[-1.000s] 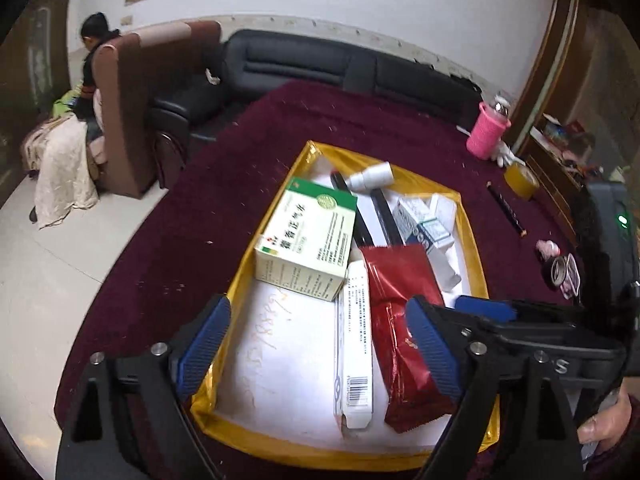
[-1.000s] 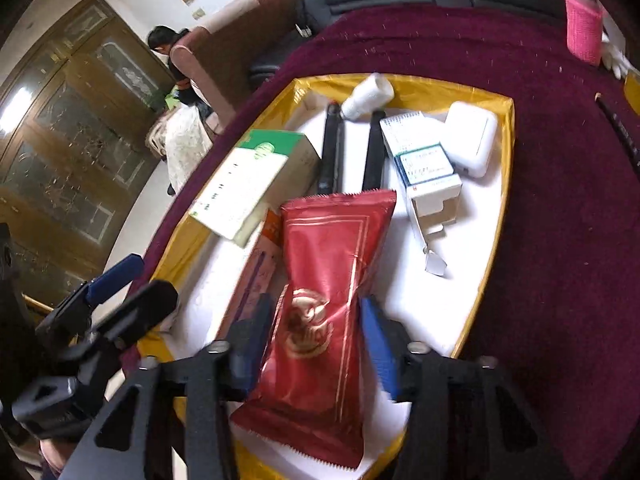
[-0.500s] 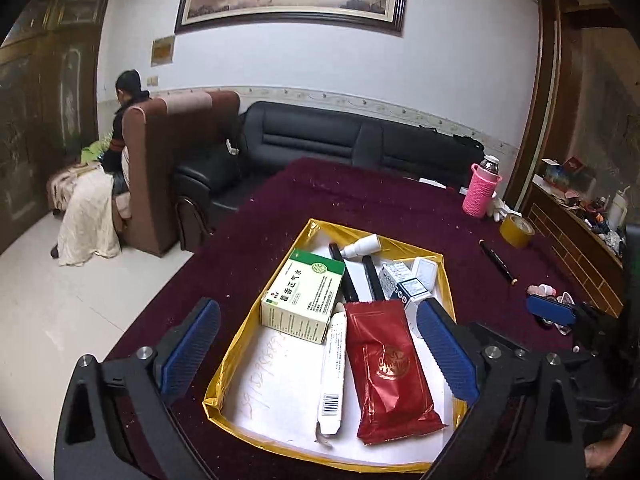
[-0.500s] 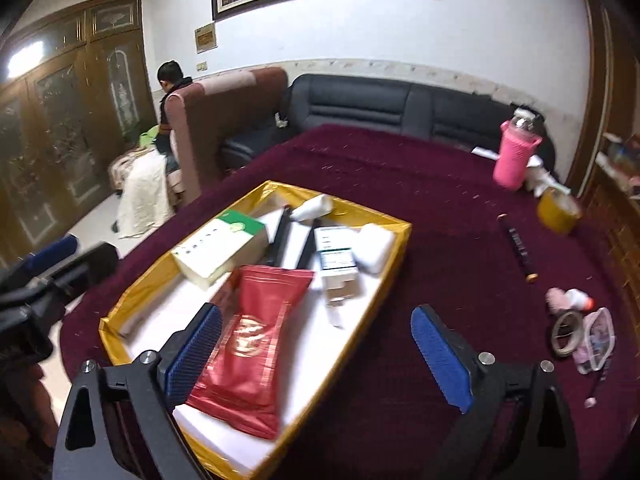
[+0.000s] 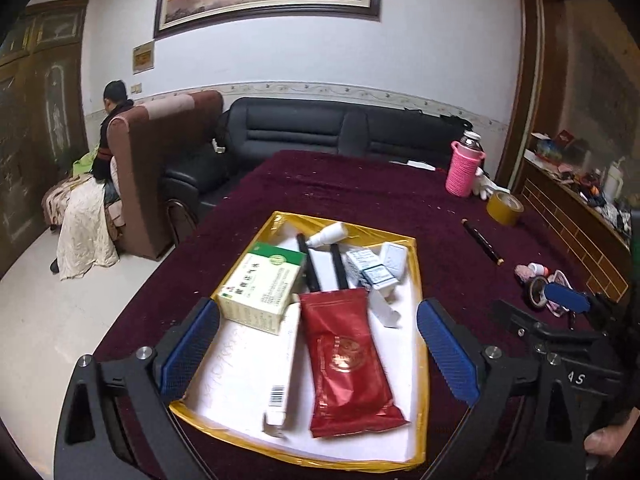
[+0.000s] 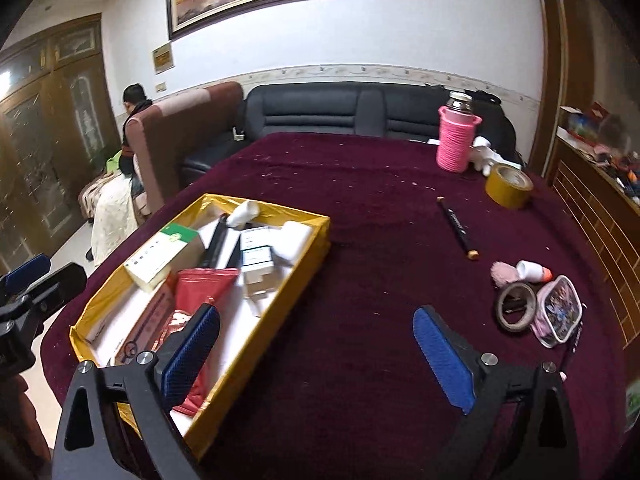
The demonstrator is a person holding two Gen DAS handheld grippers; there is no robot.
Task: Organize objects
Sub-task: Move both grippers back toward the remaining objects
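A gold-rimmed tray (image 5: 418, 280) (image 6: 256, 332) with a white floor lies on the maroon tablecloth. In it are a red foil packet (image 5: 348, 360) (image 6: 204, 284), a green-and-white box (image 5: 260, 284) (image 6: 164, 256), a long white carton (image 5: 284, 360), two black sticks (image 5: 308, 264), a white bottle (image 5: 330, 234), a small blue-and-white box (image 5: 370, 270) and a white case (image 5: 394, 258). My left gripper (image 5: 318, 312) hangs open above the tray's near end, holding nothing. My right gripper (image 6: 316, 316) is open and empty over bare cloth just right of the tray.
Right of the tray lie a black pen (image 6: 458, 228), a yellow tape roll (image 6: 508, 186), a pink-sleeved bottle (image 6: 456, 144), a dark tape ring (image 6: 516, 306), a small pouch (image 6: 558, 316) and a little white bottle (image 6: 532, 270). A black sofa, an armchair and a seated person are beyond the table.
The right jaws spread wide off the red packet, which stays lying in the tray. Both grippers pulled back and up; the right one swung right, off the tray toward bare cloth.
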